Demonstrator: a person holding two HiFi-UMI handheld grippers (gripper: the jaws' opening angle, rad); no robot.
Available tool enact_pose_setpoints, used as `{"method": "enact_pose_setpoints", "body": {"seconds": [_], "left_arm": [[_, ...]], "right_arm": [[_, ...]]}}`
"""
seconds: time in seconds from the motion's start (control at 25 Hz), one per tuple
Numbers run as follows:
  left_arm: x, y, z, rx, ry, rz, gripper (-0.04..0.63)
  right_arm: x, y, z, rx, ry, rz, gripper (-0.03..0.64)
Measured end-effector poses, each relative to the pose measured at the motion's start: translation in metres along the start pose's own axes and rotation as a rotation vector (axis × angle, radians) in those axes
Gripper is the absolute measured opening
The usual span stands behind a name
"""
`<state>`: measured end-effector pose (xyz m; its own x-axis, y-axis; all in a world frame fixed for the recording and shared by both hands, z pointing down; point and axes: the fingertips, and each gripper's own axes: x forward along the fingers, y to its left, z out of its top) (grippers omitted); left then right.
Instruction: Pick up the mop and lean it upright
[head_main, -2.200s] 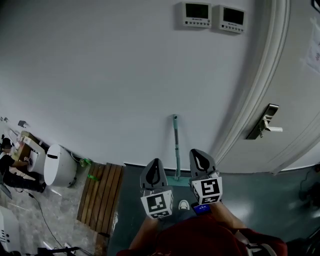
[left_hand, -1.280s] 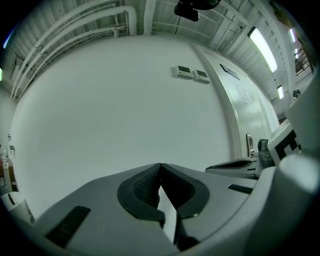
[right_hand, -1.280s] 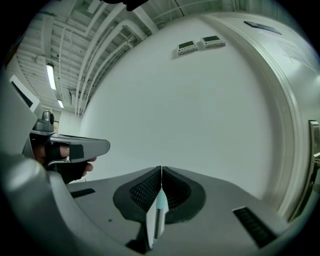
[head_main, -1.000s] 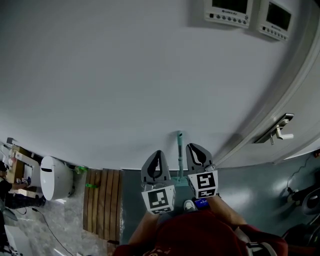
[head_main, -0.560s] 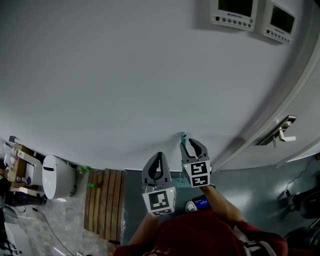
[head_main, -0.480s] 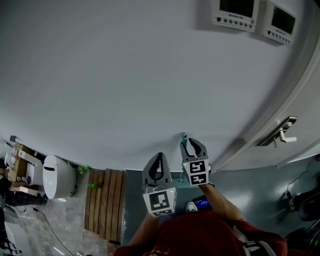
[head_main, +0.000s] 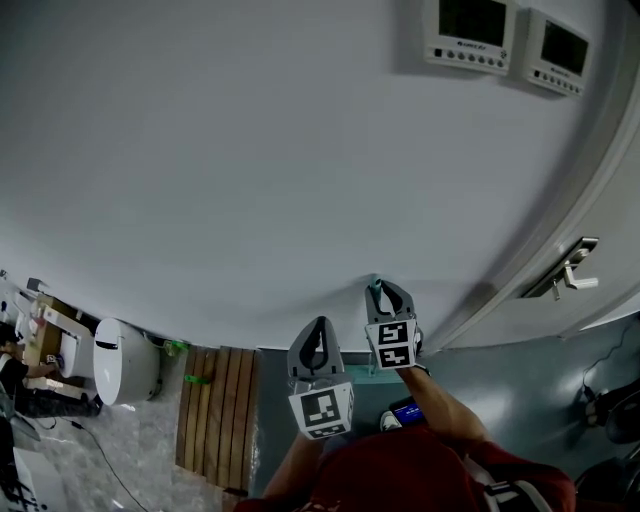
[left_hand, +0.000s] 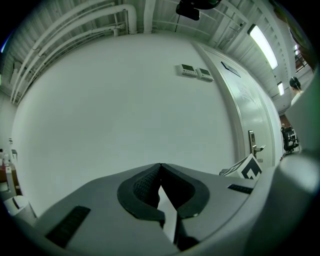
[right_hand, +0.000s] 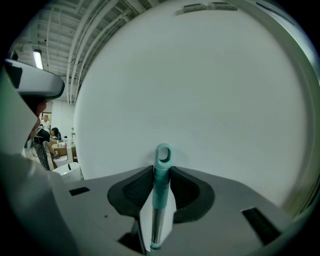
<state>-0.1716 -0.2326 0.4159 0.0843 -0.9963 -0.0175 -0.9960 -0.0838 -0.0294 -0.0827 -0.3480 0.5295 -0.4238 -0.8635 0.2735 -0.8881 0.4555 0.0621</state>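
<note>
Left gripper (left_hand: 160, 166) is pressed together and empty, aimed at the plain white wall (left_hand: 125, 110). My right gripper (right_hand: 161, 172) has just been closing and pinches the teal-capped steel mop handle (right_hand: 162, 155) below its looped top, upright close by that wall. I'd keep the squeeze centred and tip the top gently against the wall.

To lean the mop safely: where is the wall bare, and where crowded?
Bare: the white wall between the wooden slatted board and the teal mop handle, under the two white control panels. Crowded: right of the handle, near the white door frame.
</note>
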Motion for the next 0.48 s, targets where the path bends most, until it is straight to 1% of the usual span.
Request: {"method": "enact_pose_setpoints", "body": {"seconds": [0.2, 0.36, 0.48], "left_arm": [[-0.002, 0.005, -0.001, 0.011, 0.006, 0.006, 0.012], [-0.002, 0.004, 0.001, -0.002, -0.001, 0.004, 0.012], [-0.001, 0.003, -0.003, 0.016, 0.01, 0.0, 0.012]], "right_arm": [[-0.002, 0.002, 0.001, 0.008, -0.009, 0.001, 0.114], [-0.01, 0.005, 0.0, 0.006, -0.019, 0.005, 0.114], [-0.024, 0.007, -0.001, 0.008, -0.03, 0.005, 0.114]]}}
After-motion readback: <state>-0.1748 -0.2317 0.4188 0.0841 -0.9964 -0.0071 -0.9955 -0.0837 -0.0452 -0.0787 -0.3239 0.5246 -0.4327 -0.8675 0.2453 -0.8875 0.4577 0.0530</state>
